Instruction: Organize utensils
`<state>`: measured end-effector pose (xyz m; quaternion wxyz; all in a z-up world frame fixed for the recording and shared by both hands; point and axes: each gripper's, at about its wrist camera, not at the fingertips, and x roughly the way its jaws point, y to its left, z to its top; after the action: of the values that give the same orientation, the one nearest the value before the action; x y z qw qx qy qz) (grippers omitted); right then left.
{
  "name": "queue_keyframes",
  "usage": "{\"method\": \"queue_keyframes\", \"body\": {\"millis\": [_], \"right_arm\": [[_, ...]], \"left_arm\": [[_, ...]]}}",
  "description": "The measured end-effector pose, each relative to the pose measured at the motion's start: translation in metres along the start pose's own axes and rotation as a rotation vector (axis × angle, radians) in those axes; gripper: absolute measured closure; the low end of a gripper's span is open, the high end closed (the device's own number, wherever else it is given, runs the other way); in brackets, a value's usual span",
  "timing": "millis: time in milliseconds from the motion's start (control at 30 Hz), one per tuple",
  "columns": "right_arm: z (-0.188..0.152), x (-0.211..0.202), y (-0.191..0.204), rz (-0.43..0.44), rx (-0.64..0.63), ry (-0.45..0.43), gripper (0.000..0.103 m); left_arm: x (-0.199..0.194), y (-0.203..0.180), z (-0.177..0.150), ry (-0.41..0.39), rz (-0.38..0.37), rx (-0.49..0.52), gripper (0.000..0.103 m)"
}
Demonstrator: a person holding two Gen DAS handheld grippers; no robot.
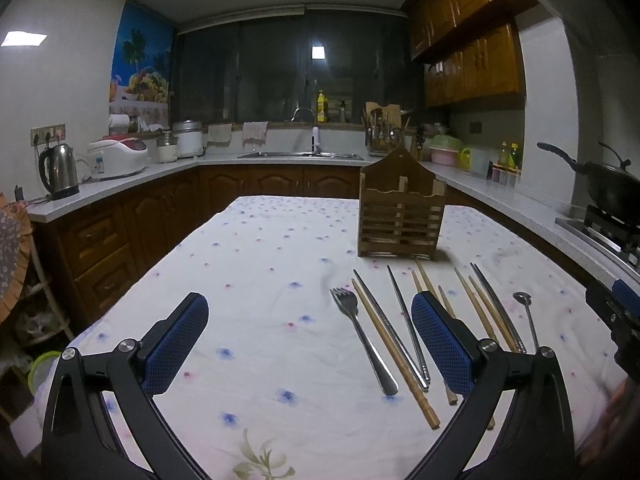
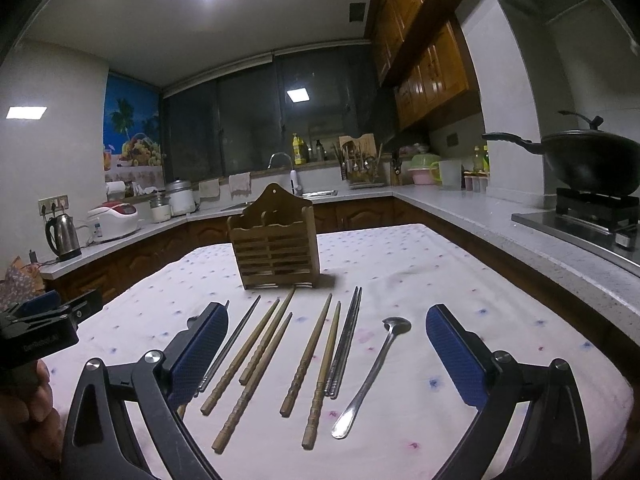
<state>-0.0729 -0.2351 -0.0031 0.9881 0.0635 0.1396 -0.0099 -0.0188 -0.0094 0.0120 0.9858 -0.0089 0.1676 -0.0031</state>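
A slatted wooden utensil holder (image 1: 402, 216) stands upright on the floral tablecloth (image 1: 260, 280); it also shows in the right wrist view (image 2: 276, 246). In front of it lie a metal fork (image 1: 362, 340), a metal spoon (image 2: 370, 372), several wooden chopsticks (image 2: 316, 356) and several metal chopsticks (image 2: 346, 340). My left gripper (image 1: 310, 320) is open and empty, above the cloth left of the fork. My right gripper (image 2: 326, 328) is open and empty, hovering over the chopsticks and spoon.
Kitchen counters ring the table: a kettle (image 1: 60, 170) and rice cooker (image 1: 118, 156) on the left, a sink (image 1: 300, 155) at the back, a black wok (image 2: 592, 160) on the stove at the right. The right gripper's body (image 1: 620, 312) shows at the right edge.
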Motion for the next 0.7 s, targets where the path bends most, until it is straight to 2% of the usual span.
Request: {"method": "queue_keyframes", "body": {"millis": [700], "right_arm": [[-0.003,0.003,0.002,0.007,0.011,0.014,0.003]], "left_arm": [[0.001,0.004,0.001,0.006,-0.006,-0.011,0.0]]}}
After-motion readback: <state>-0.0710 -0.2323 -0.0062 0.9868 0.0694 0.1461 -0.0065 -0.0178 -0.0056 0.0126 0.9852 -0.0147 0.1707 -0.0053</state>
